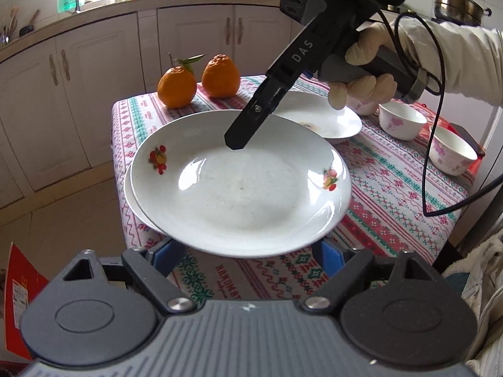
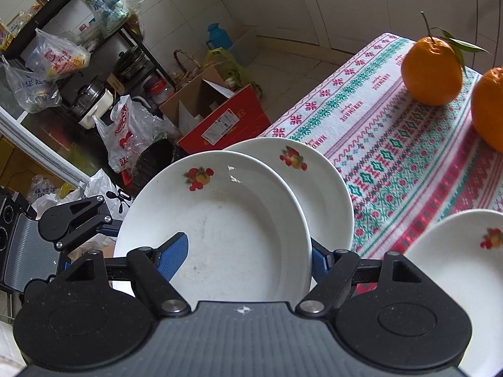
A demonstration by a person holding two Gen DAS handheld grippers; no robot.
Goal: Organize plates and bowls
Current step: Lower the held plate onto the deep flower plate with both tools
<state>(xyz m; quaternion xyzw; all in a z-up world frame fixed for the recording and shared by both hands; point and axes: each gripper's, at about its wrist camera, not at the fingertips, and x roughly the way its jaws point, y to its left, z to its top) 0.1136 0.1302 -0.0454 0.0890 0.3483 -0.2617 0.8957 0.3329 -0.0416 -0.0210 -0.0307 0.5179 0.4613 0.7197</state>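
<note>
Table, patterned cloth. You carry the top plate over the lower plate at the near left corner. Keep it level, centre it, lower straight down so the rims nest; release only once it rests.

A third plate and two bowls wait on the far right.

Right gripper: one blue pad lies inside the plate, the other outside its rim, so the jaws are clenched on the top plate.

Left gripper: its fingers sit under the near rim; whether they clamp it I cannot tell.
</note>
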